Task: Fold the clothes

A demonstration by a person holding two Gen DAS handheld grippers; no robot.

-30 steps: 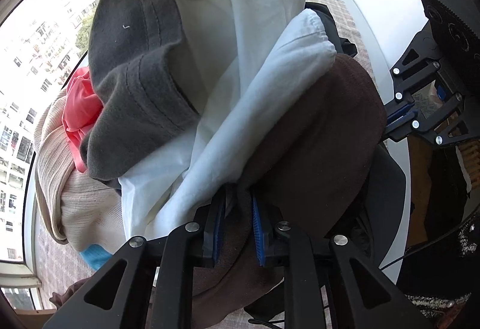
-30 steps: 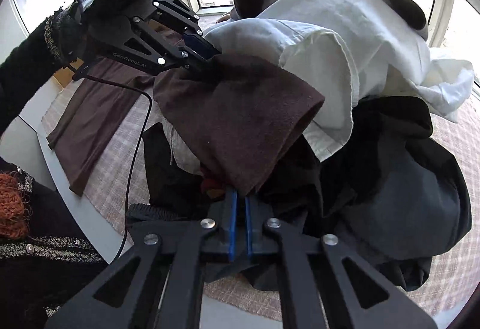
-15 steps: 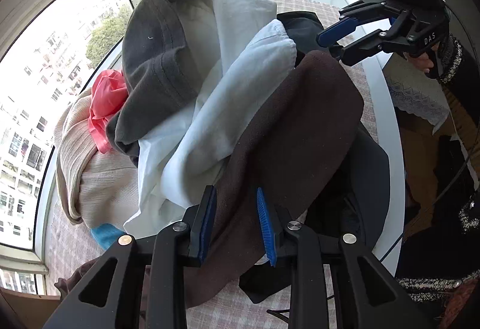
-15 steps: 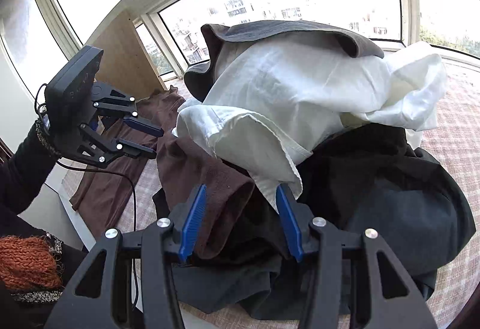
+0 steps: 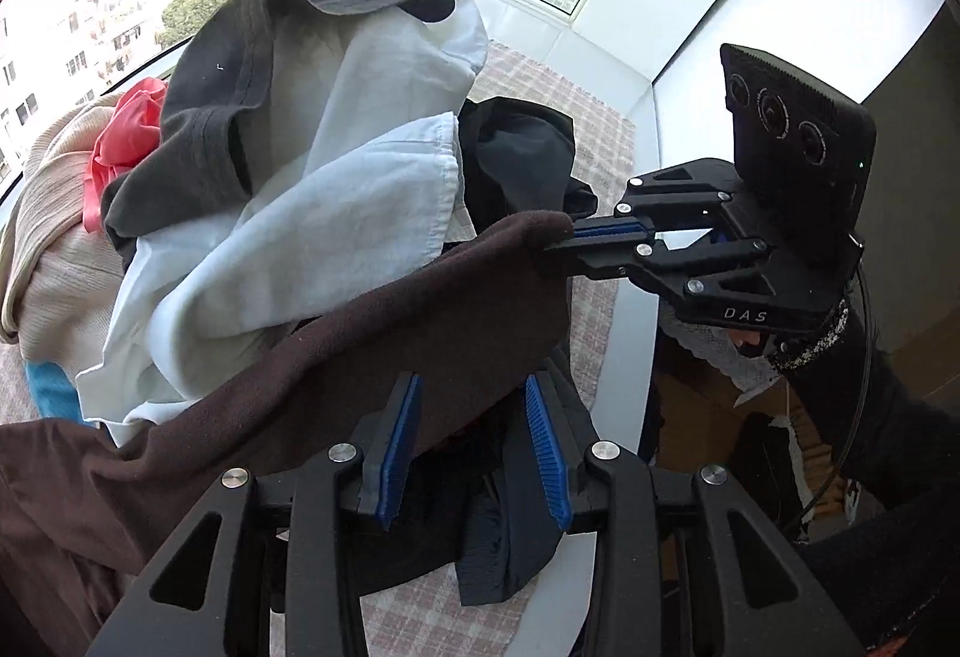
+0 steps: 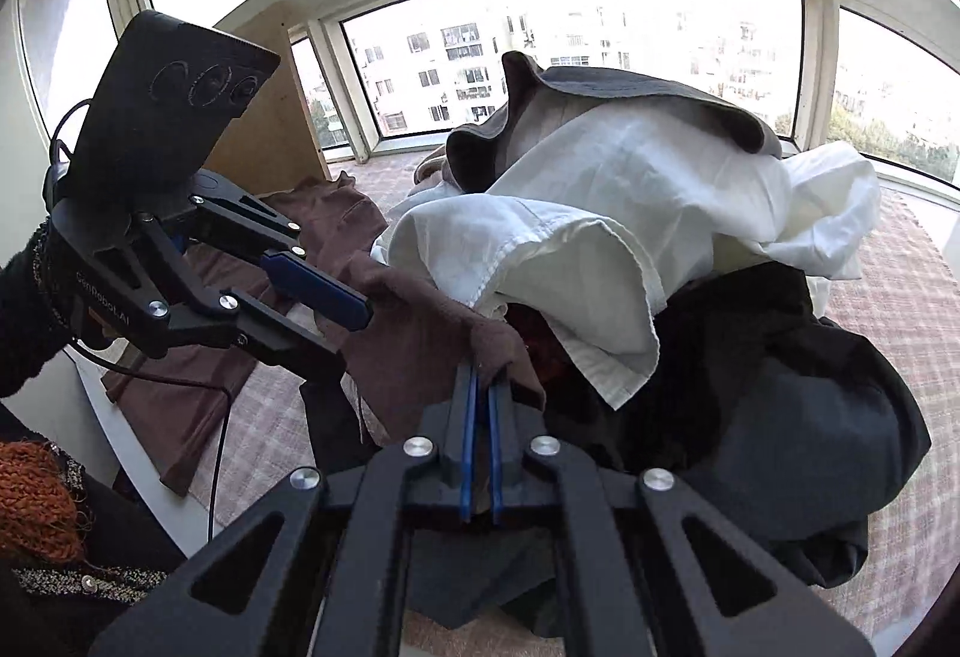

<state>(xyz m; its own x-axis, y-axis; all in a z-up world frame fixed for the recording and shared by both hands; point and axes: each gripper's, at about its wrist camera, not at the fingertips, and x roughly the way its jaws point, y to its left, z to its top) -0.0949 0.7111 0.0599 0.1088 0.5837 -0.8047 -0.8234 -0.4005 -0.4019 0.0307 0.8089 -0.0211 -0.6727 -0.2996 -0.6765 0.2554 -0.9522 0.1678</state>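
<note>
One pink garment (image 5: pixel 126 141), left view only.

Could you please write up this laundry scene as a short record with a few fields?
surface: checked cloth over a table by the windows
pile: heap topped by a dark grey garment and a white shirt
garment in play: brown garment, stretched out of the pile
right gripper: shut on an edge of the brown garment
left gripper: jaws opening, brown fabric between them
</note>
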